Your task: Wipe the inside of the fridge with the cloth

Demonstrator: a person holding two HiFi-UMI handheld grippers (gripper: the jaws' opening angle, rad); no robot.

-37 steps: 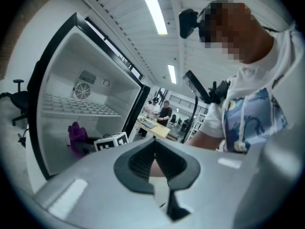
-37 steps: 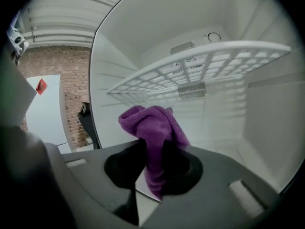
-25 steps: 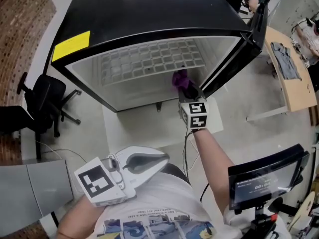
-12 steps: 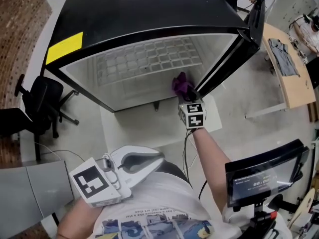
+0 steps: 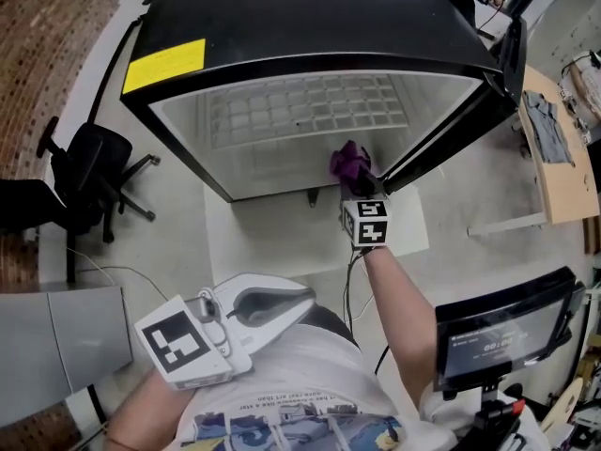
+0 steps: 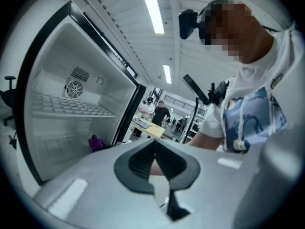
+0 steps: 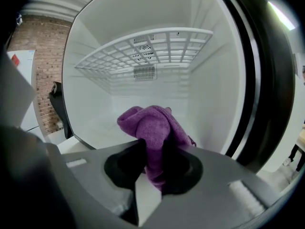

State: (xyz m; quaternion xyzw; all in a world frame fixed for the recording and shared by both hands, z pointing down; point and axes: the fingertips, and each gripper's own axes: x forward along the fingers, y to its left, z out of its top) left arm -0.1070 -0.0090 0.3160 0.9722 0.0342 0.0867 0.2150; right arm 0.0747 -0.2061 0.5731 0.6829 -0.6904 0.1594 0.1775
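Note:
A small black fridge (image 5: 310, 17) stands open with a white inside (image 7: 143, 94) and a wire shelf (image 5: 310, 106). My right gripper (image 5: 357, 178) is shut on a bunched purple cloth (image 7: 155, 137) at the lower right of the fridge opening, close to the floor of the inside. The cloth (image 5: 349, 163) shows as a purple lump in the head view and the left gripper view (image 6: 96, 142). My left gripper (image 5: 296, 301) is held low by the person's body, away from the fridge, its jaws closed with nothing in them.
The fridge door (image 5: 451, 148) hangs open at the right. An office chair (image 5: 89, 177) stands at the left, a wooden table (image 5: 554, 148) at the right, and a screen on a stand (image 5: 498, 341) by my right arm. People stand in the background (image 6: 161, 113).
The right gripper with the cloth has shifted only slightly at the lower right of the opening. The head view has drifted, so the fridge sits further right in frame.

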